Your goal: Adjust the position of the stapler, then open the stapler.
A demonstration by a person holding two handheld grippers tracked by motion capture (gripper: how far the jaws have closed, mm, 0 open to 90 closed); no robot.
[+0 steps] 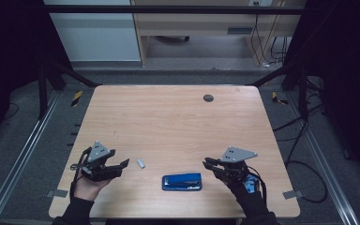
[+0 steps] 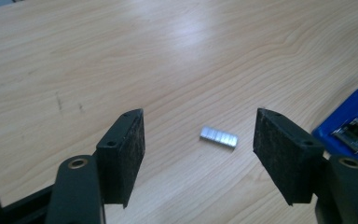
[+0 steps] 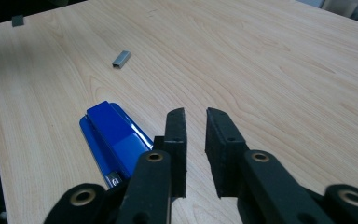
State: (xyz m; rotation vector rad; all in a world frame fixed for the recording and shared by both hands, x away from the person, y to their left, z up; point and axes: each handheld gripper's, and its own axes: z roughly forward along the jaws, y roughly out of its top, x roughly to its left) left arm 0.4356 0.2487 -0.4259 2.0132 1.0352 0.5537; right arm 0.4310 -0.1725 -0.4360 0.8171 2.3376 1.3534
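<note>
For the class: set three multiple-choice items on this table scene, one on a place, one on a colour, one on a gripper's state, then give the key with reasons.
1. Where does the strip of staples lie?
A. On top of the stapler
B. On the table, between the left gripper and the stapler
C. On the floor

2. What colour is the stapler?
A. Red
B. Green
C. Blue

3. How do the left gripper's jaws stand?
A. Wide apart, nothing held
B. Clamped on the stapler
C. Clamped on the staples

Key: 1 B, it rests on bare wood. 2 C, its body is blue. 3 A, the strip lies beyond the pads, untouched.

Light wood table (image 1: 168,122), dark round disc (image 1: 208,98) near its far edge — grey carpet (image 1: 28,140) around.
</note>
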